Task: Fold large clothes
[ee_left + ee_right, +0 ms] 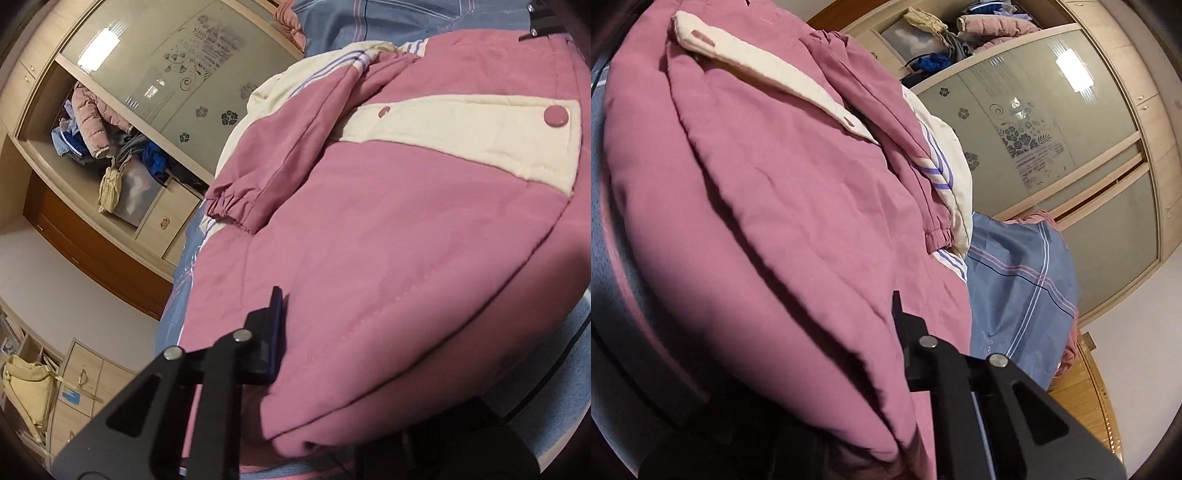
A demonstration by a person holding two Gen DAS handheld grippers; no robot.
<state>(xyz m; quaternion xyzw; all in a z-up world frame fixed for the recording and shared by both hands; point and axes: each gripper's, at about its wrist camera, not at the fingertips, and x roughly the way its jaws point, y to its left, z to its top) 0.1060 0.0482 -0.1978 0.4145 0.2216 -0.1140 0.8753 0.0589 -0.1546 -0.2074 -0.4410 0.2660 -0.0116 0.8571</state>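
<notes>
A large pink padded jacket (388, 240) with a cream front placket and pink snap buttons lies on the bed; it also fills the right wrist view (768, 206). A sleeve with an elastic cuff (236, 206) is folded across it. My left gripper (332, 369) is shut on the jacket's thick hem edge; one finger (271, 332) lies on top, the other is hidden under the fabric. My right gripper (849, 350) is likewise shut on the jacket's edge, with one finger (905, 332) showing and the other hidden.
A blue striped bedsheet (1015, 288) covers the bed. A wardrobe with frosted sliding doors (192, 74) and an open compartment full of clothes (96, 125) stands beside the bed. A yellow bag (26, 387) hangs by drawers.
</notes>
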